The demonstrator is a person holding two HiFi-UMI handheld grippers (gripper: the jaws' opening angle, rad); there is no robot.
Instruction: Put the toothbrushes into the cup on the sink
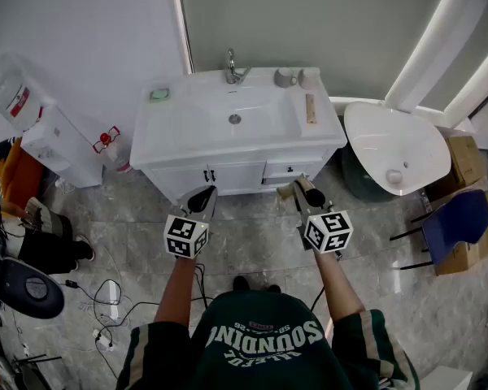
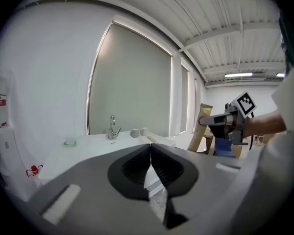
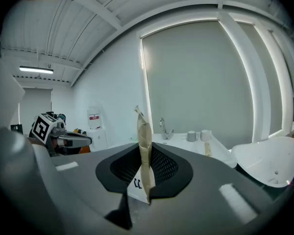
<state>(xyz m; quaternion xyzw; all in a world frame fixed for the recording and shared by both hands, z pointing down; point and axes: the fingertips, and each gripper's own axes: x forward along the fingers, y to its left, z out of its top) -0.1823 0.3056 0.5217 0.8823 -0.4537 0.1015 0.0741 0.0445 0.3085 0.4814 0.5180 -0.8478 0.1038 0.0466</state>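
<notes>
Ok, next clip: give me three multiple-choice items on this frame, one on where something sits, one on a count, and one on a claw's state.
1. Where do the cups stand on the sink counter?
A. At the back, right of the faucet
B. At the front left corner
C. Inside the basin

2. How many cups are on the counter?
A. One
B. Two
C. Four

3. What is the right claw doing?
A. It is open and empty
B. It is shut with nothing in it
C. It is clamped on a tan paper packet

Answers:
1. A: the head view shows them along the back edge, just right of the faucet.
2. B: two cups stand side by side there.
3. C: the right gripper view shows the packet standing upright between the jaws.
</notes>
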